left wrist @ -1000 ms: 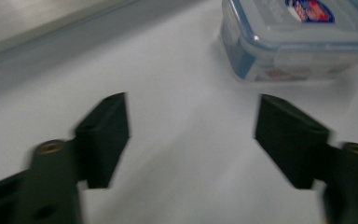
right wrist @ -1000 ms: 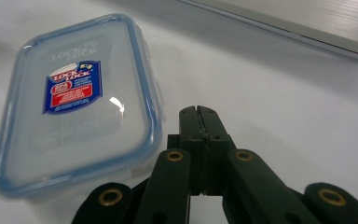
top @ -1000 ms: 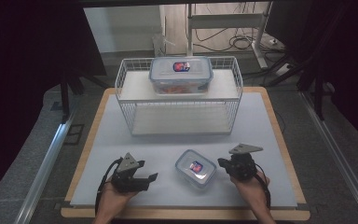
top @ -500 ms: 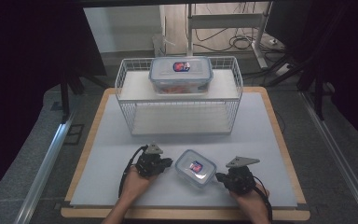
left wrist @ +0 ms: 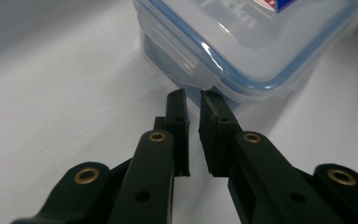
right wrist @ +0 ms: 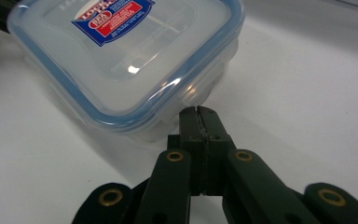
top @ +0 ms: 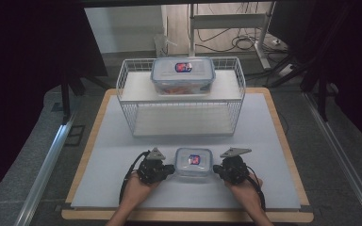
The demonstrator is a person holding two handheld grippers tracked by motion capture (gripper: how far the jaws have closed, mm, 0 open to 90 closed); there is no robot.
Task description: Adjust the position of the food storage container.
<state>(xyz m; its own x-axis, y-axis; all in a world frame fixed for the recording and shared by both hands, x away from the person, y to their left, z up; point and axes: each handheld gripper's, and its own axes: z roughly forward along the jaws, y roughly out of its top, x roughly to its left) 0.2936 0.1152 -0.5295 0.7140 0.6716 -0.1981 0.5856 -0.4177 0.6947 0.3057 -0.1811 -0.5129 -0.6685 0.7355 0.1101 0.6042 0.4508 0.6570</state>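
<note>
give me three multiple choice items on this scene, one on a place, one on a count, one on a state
1. Where does the small container sit?
A. on the table between the two grippers
B. on the rack's lower shelf
C. on the floor

2. How many lidded containers are there?
A. one
B. two
C. four

3. How is the right gripper?
A. wide open
B. shut, tips at the container's corner
C. shut on a cable

Answers:
1 A: the high view shows it on the white table, with the left gripper on one side and the right on the other.
2 B: the small one, plus a larger container on top of the wire rack.
3 B: its jaws meet with nothing between them.
</note>
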